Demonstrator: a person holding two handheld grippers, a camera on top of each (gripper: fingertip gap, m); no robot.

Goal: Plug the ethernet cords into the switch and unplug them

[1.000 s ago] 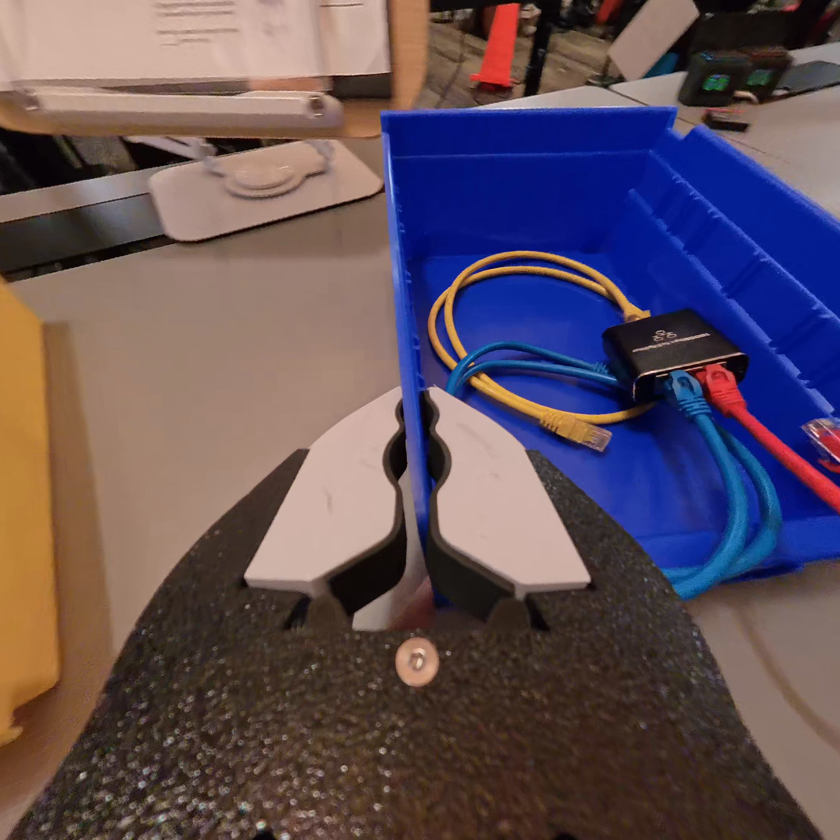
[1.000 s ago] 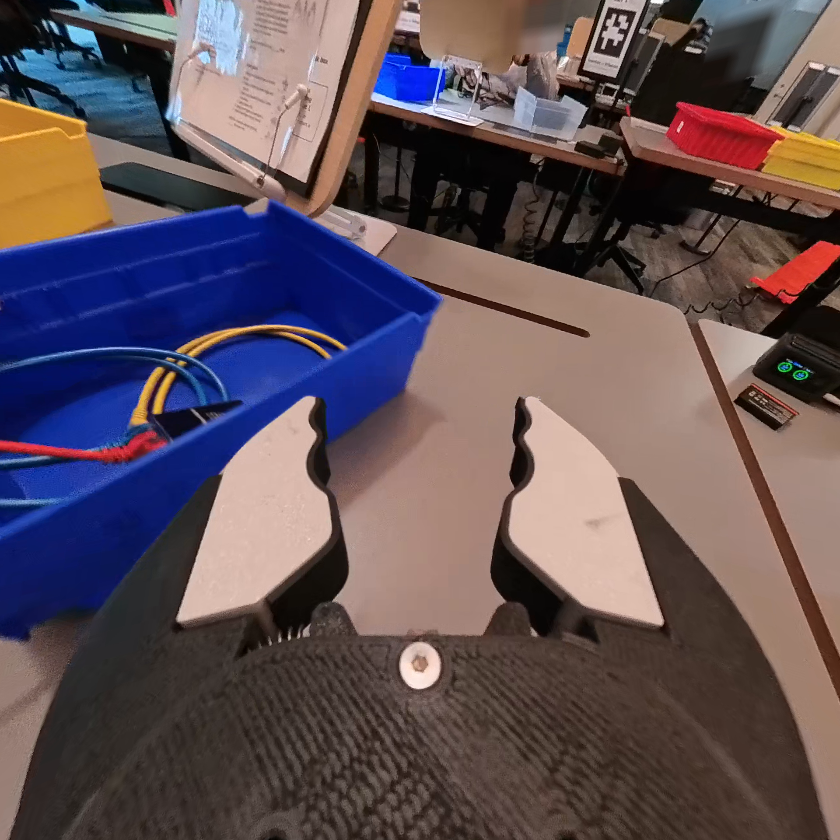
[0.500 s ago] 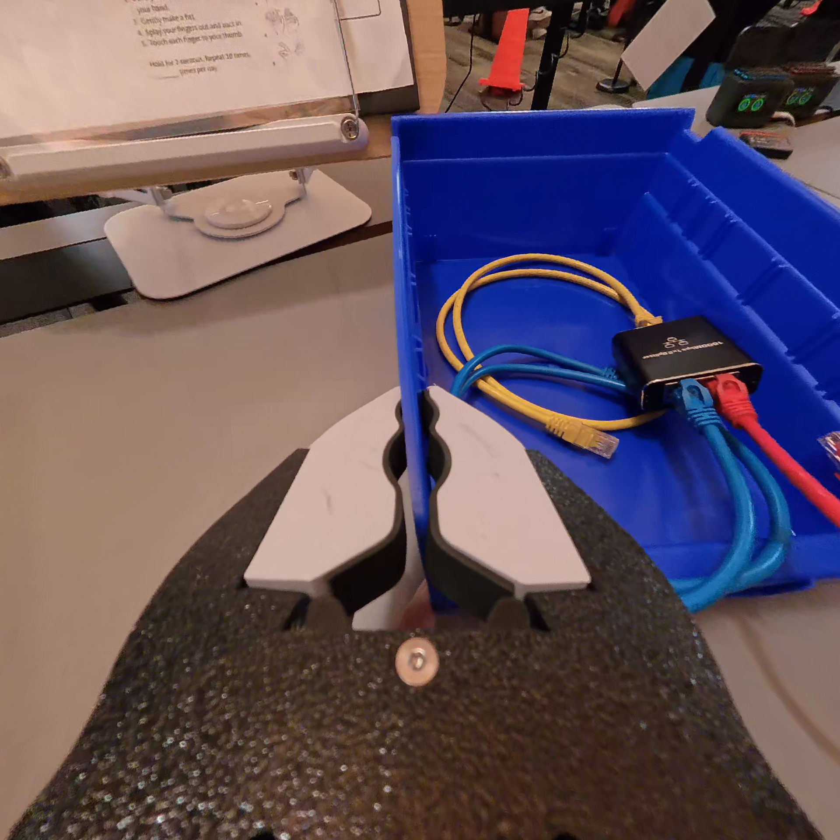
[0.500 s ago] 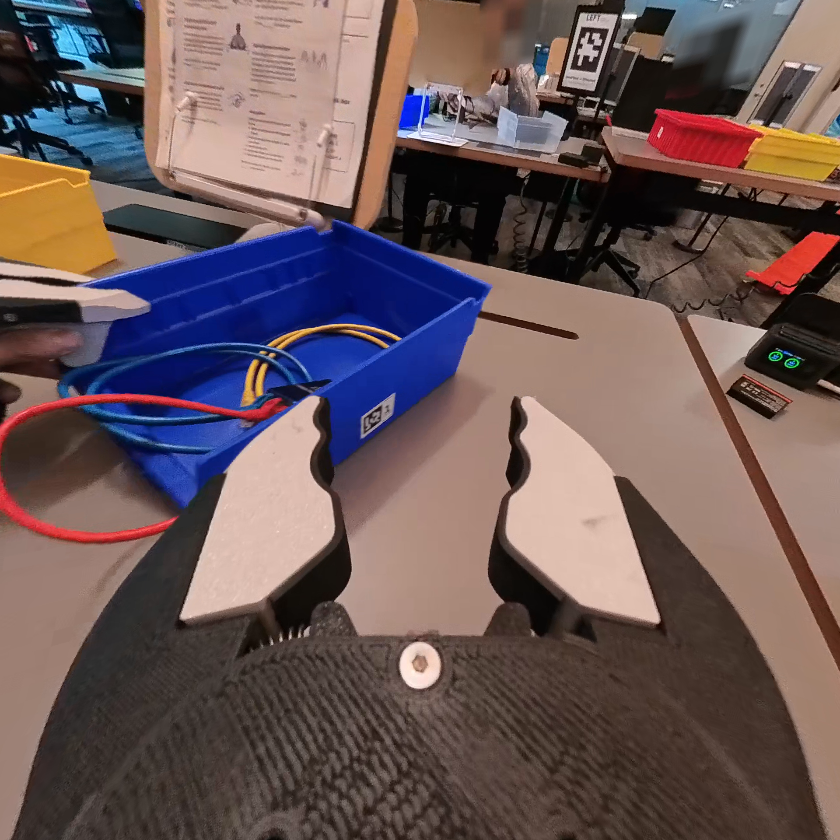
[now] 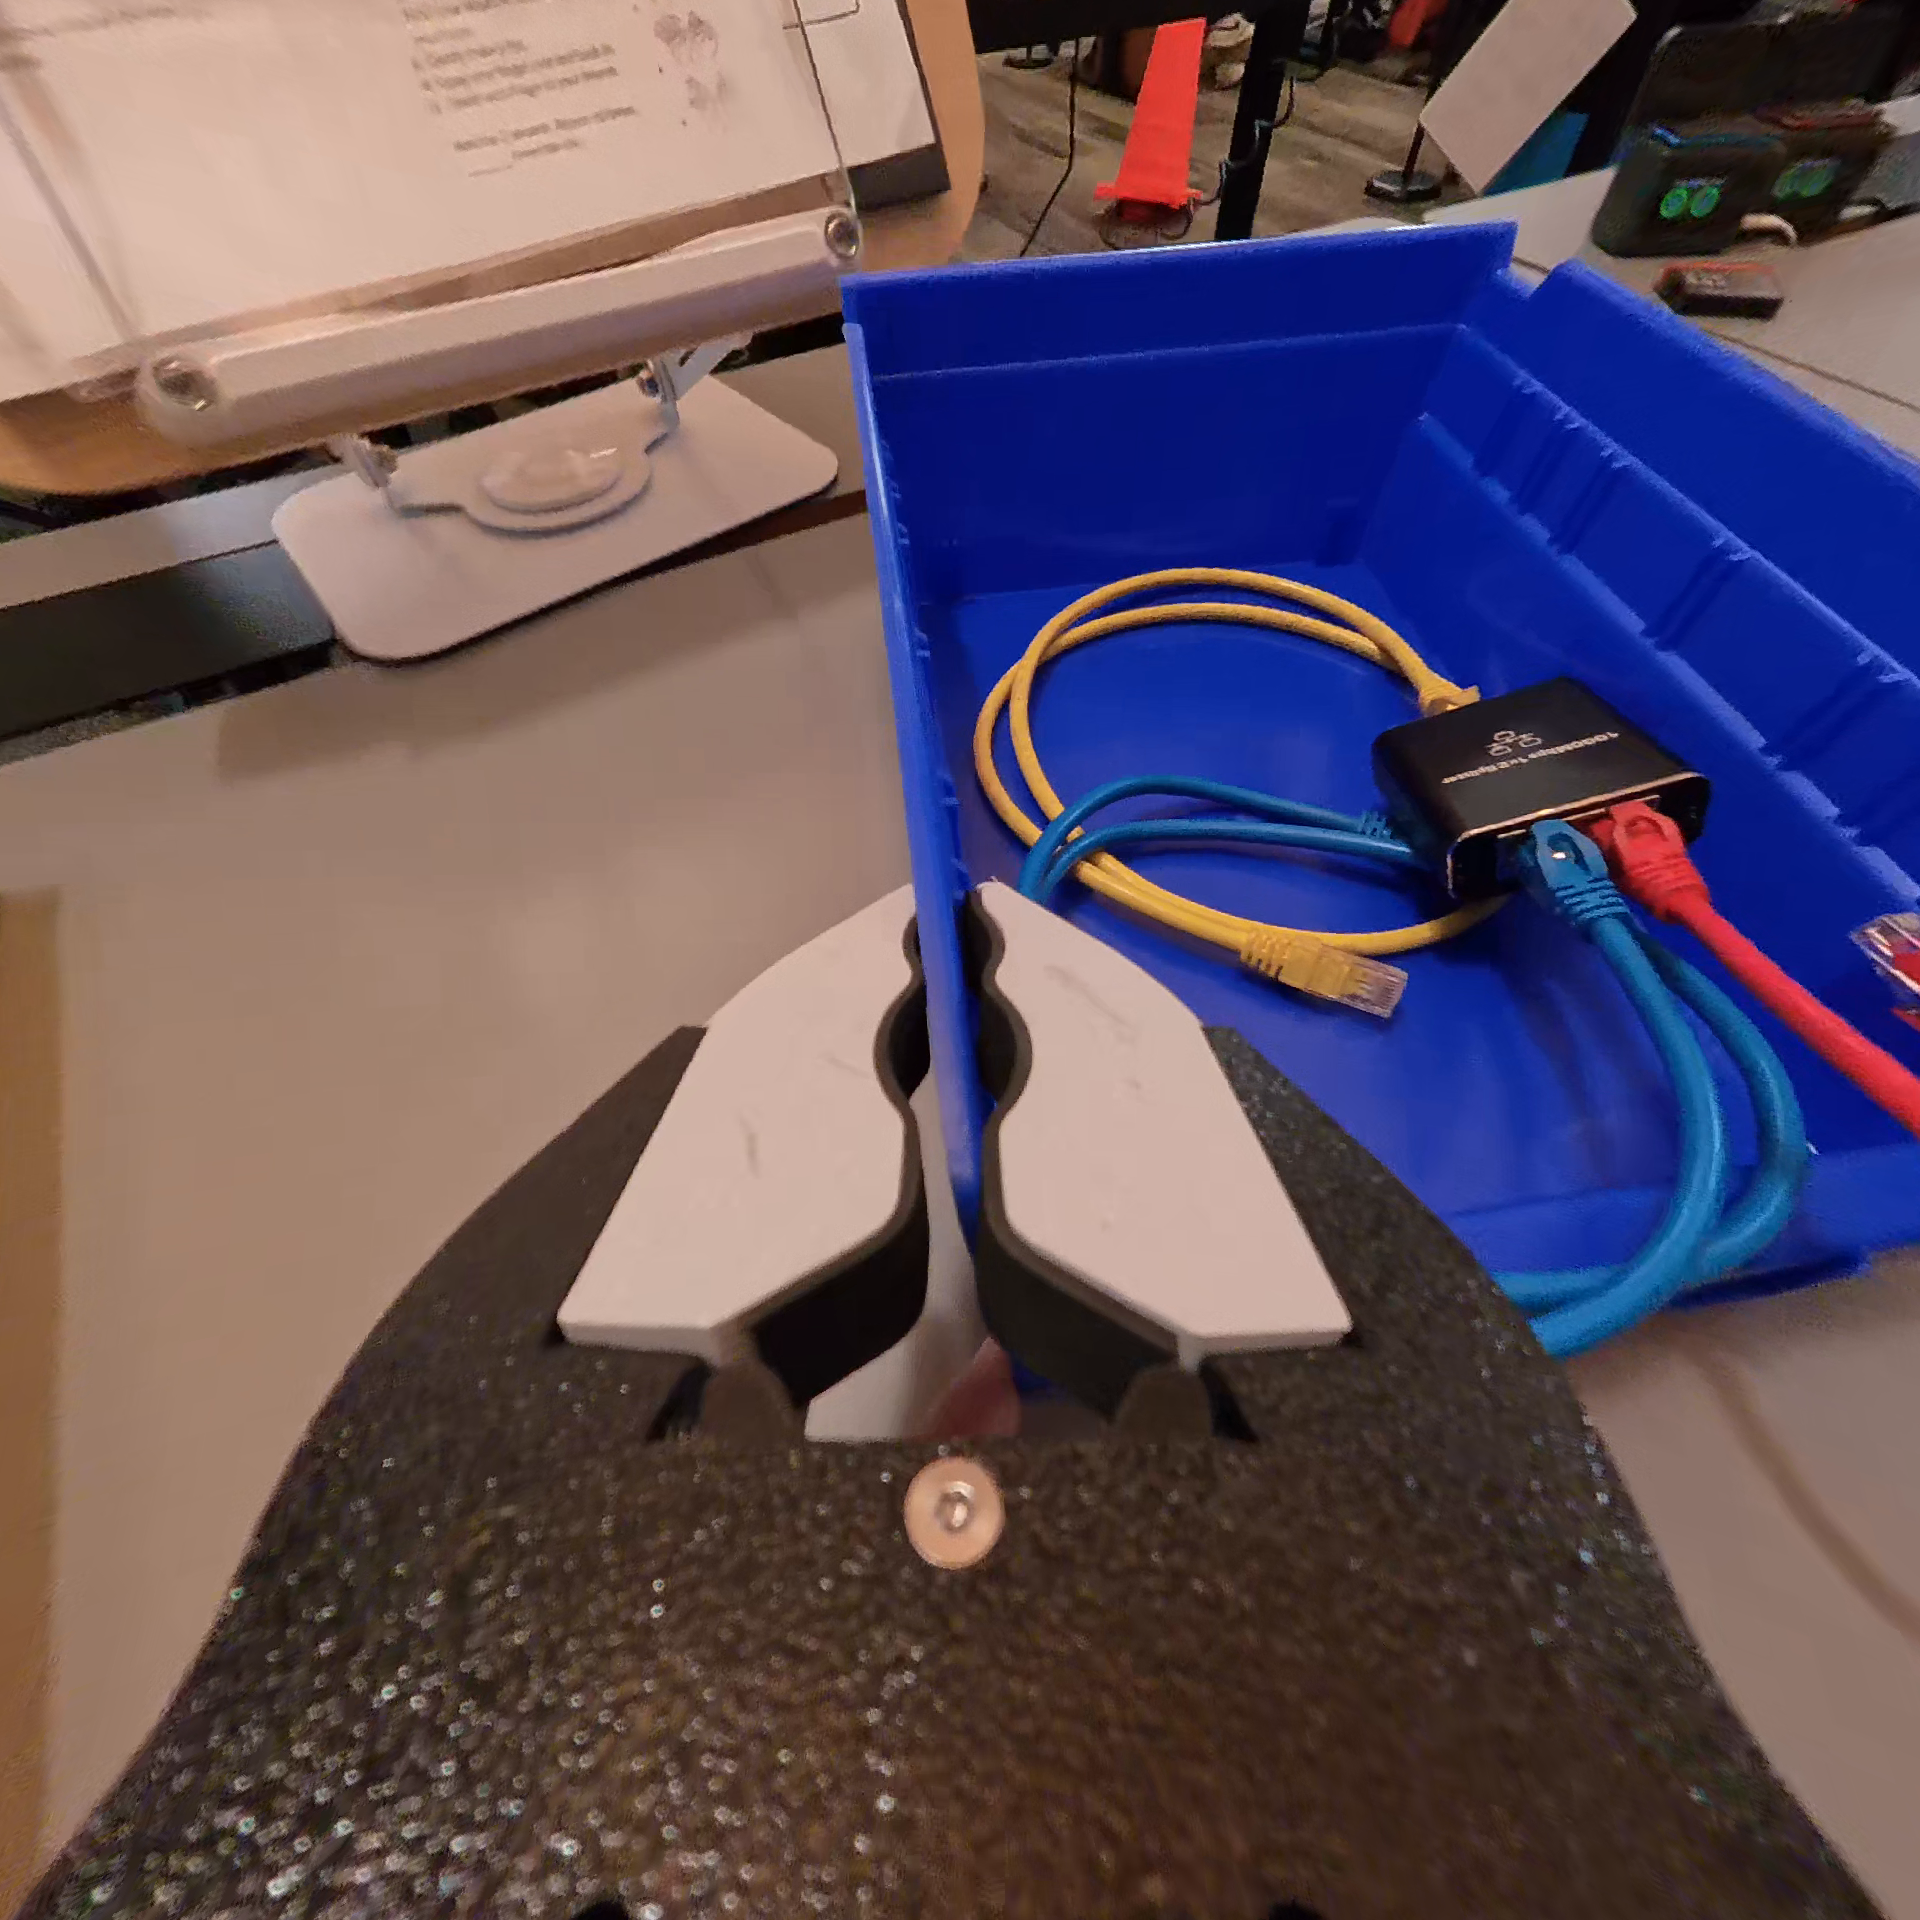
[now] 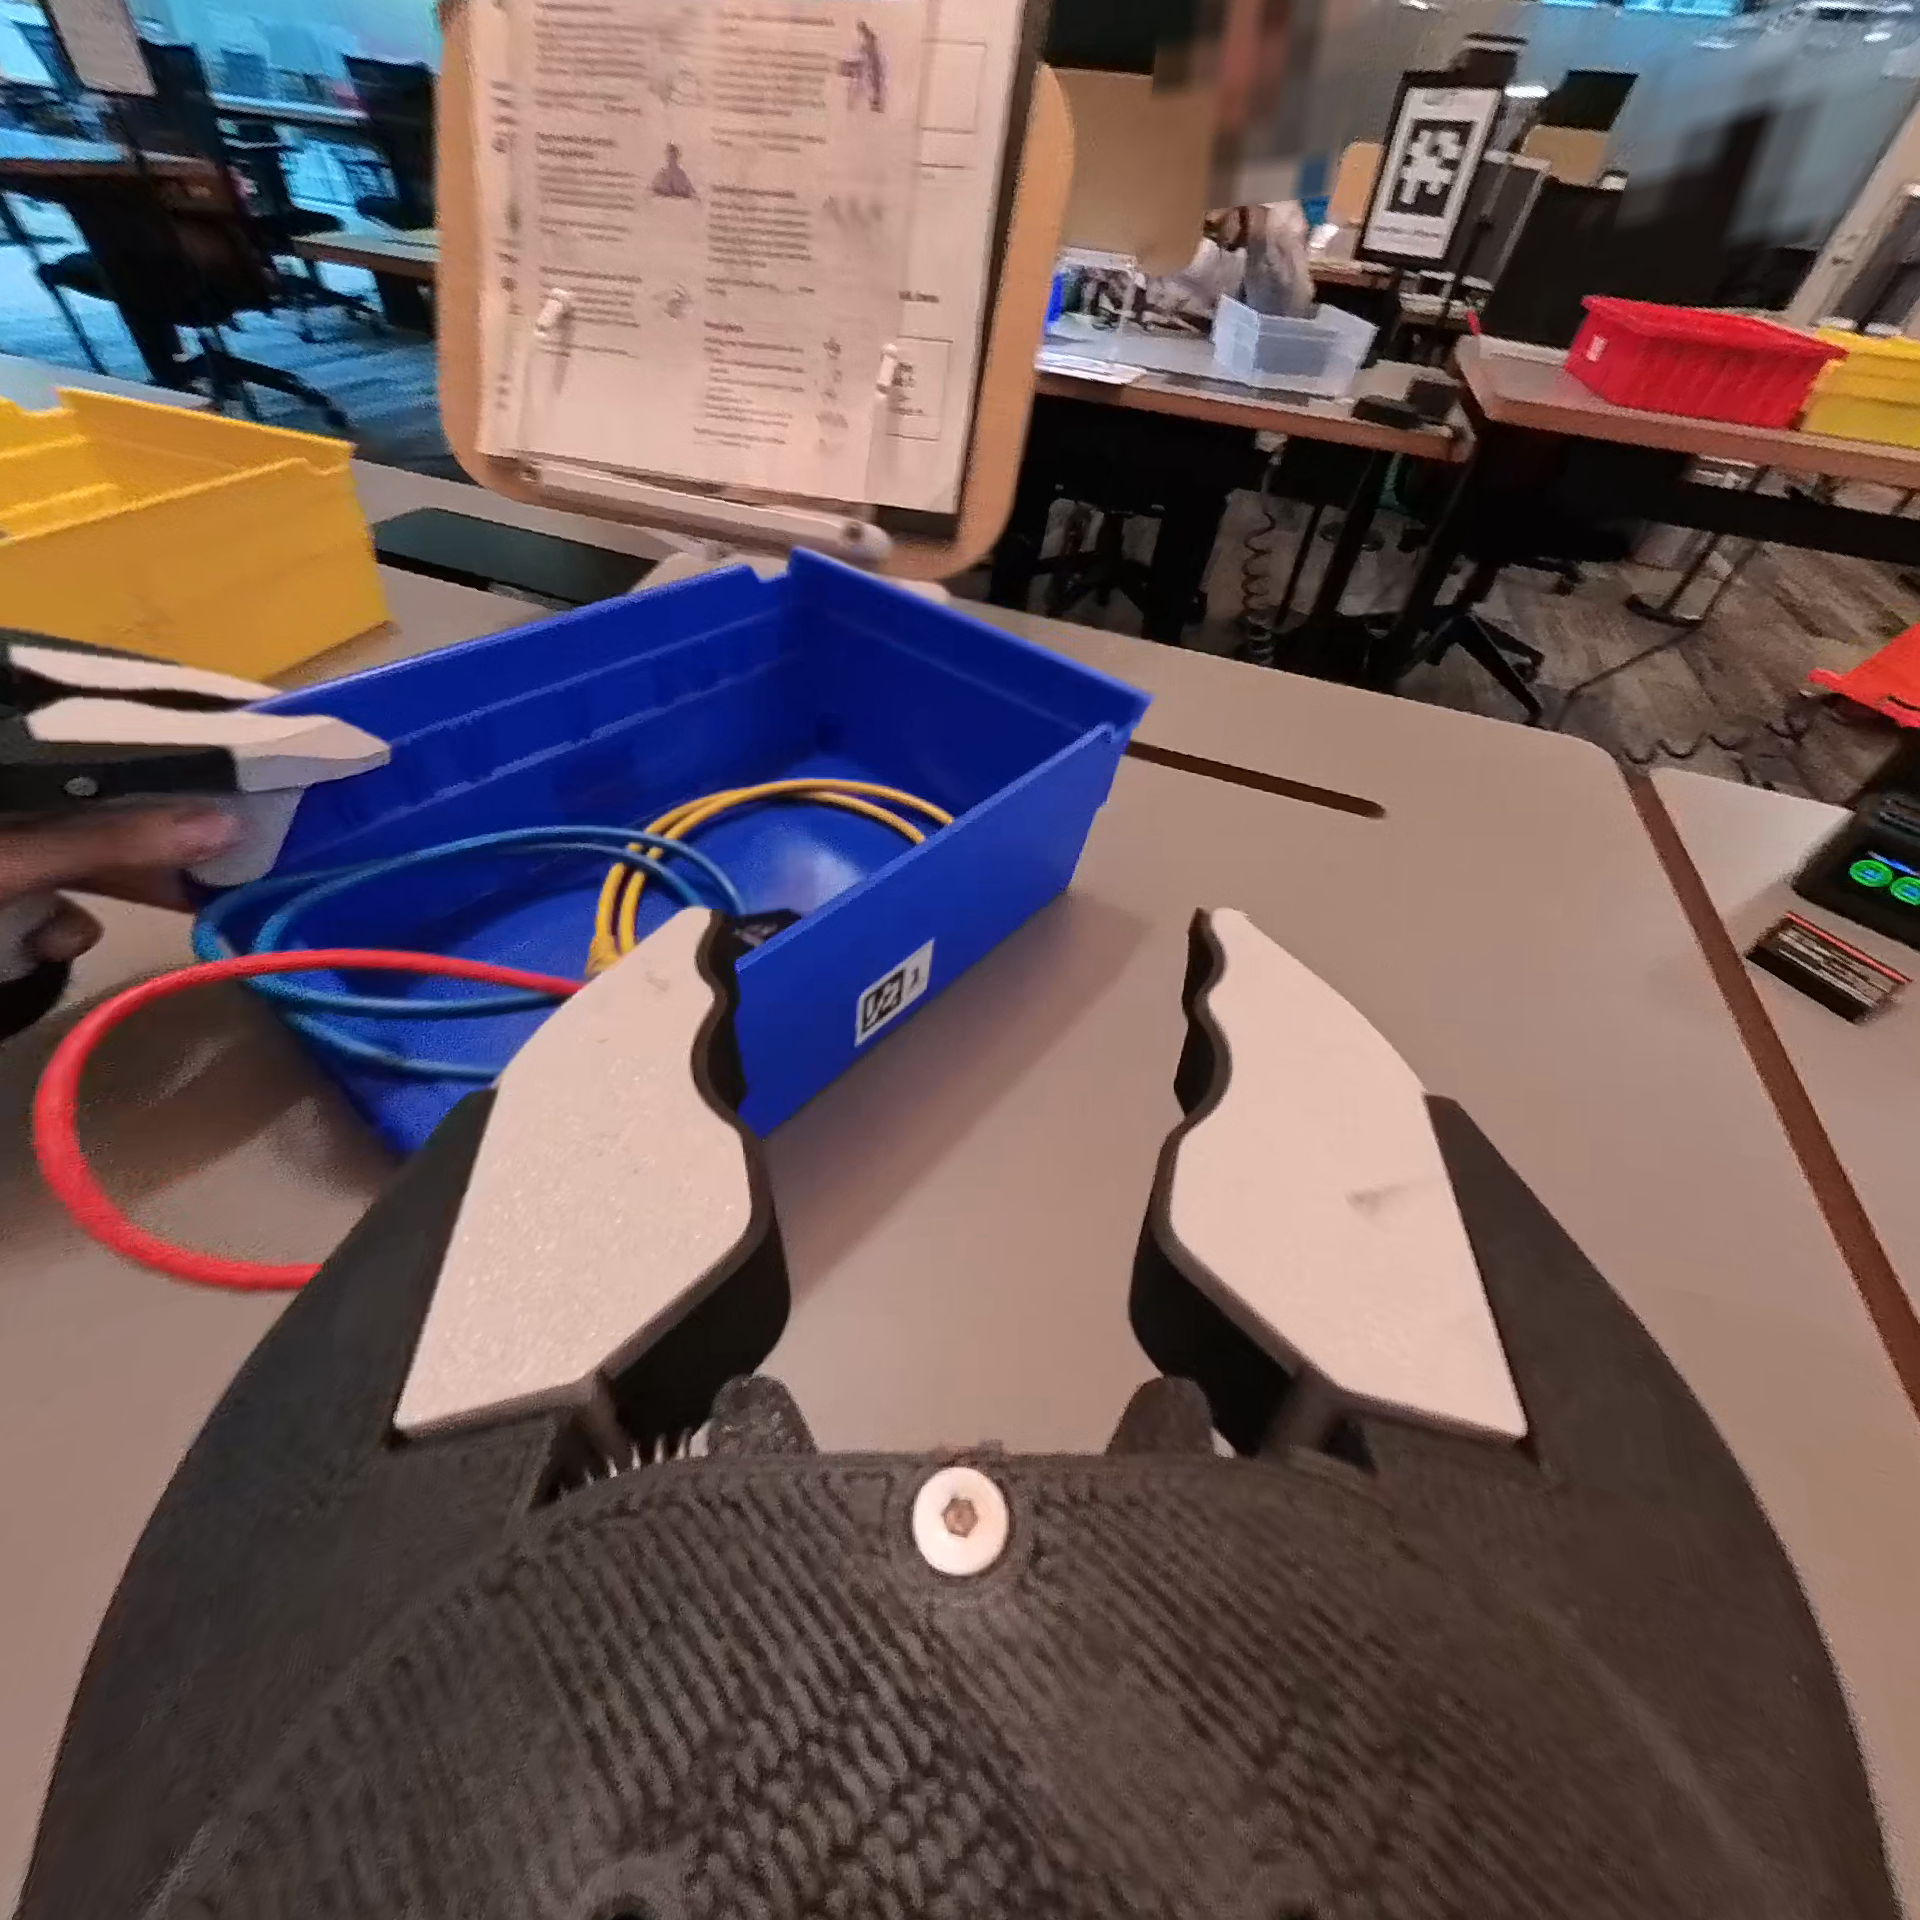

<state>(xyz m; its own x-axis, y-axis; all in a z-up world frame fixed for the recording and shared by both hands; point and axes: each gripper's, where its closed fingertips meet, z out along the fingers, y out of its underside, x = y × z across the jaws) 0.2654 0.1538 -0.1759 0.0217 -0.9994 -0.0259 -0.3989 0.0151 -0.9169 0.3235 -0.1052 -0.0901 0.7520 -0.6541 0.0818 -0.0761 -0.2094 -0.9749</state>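
my left gripper (image 5: 940, 914) is clamped on the near side wall of the deep blue plastic bin (image 5: 1143, 395), one finger outside and one inside. in the bin lies the small black ethernet switch (image 5: 1527, 779), with a blue cord (image 5: 1662, 1039) and a red cord (image 5: 1756, 997) plugged into its near face. a yellow cord (image 5: 1049, 665) coils beside it, one clear plug lying loose. my right gripper (image 6: 956, 935) hangs spread wide and empty over the grey table (image 6: 1403, 935).
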